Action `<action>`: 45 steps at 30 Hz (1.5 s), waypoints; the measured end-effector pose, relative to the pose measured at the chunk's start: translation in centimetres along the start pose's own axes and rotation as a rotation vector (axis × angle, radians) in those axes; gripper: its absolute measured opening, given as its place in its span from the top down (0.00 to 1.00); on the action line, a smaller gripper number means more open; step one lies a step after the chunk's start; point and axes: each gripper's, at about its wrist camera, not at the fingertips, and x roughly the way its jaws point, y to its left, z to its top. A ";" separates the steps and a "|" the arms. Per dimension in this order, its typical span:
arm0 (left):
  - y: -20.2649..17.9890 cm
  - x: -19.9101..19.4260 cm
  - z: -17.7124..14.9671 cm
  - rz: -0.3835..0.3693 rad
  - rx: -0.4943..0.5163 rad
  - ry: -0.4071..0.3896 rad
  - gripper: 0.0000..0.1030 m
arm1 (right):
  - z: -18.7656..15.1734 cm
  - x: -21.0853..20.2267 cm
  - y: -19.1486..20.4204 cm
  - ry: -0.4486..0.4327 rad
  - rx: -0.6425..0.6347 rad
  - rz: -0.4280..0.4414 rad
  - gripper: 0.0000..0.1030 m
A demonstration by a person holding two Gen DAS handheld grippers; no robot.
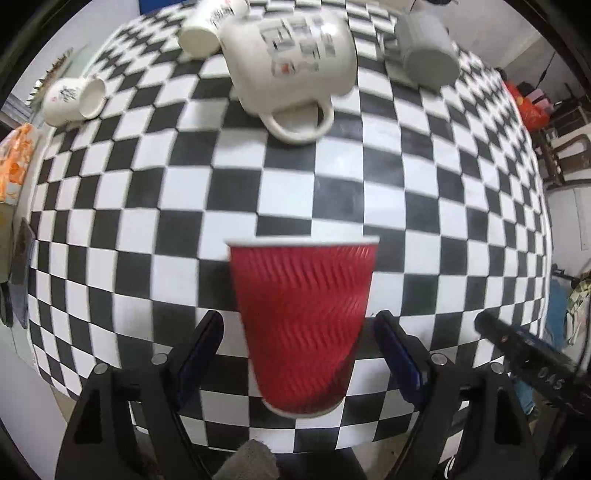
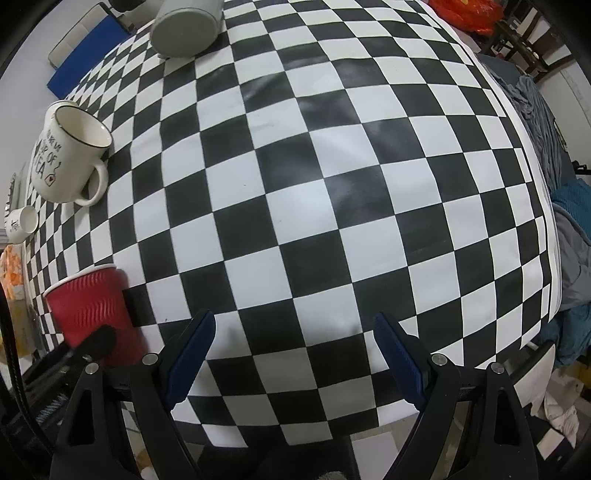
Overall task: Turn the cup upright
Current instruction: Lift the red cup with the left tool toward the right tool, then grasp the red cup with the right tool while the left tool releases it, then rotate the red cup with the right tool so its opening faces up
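Note:
A red ribbed paper cup with a white rim stands upright near the front edge of the checkered table, between the fingers of my left gripper. The jaws are open and there is a gap between each pad and the cup. In the right wrist view the same cup shows at the far left, with a left gripper finger in front of it. My right gripper is open and empty over the table's front part.
A large white patterned mug lies on its side at the back, handle toward me. A grey mug, a white mug and a small white cup lie around it. A white "tea" mug stands at the left.

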 end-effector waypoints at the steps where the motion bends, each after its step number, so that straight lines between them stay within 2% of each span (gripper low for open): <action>1: 0.2 -0.9 0.0 -0.011 0.002 -0.026 0.19 | 0.0 -0.3 0.1 0.001 -0.003 0.002 0.14; 5: 1.7 -4.0 -1.1 0.032 0.031 -0.146 0.19 | -0.6 -1.6 1.2 -0.004 -0.021 0.012 0.14; 6: 2.5 -4.5 -1.3 0.045 0.037 -0.181 0.15 | -0.9 -2.0 1.7 -0.006 -0.030 0.016 0.14; 8: 5.1 -4.2 -1.2 0.074 0.039 -0.208 0.05 | -1.6 -2.7 2.8 -0.011 -0.048 0.027 0.14; 12: 7.9 -4.1 -1.3 0.157 0.030 -0.240 0.05 | -3.1 -3.4 5.9 -0.011 -0.088 0.062 0.14; 17: 11.4 -2.7 -2.2 0.186 -0.032 -0.204 0.05 | -4.1 -3.0 11.1 0.011 -0.187 0.081 0.14; 22: 13.2 -1.3 -2.8 0.218 -0.056 -0.166 0.05 | -4.2 -1.8 15.6 0.024 -0.283 0.058 0.14; 28: 15.2 0.4 -3.1 0.224 -0.083 -0.119 0.05 | -3.7 -0.2 19.6 0.047 -0.350 0.020 0.14; 35: 16.3 1.7 -3.0 0.220 -0.091 -0.097 0.05 | -2.4 2.6 21.6 0.124 -0.368 0.004 0.14; 45: 16.7 3.4 -2.4 0.201 -0.083 -0.069 0.05 | -1.2 6.1 20.3 0.231 -0.322 0.026 0.14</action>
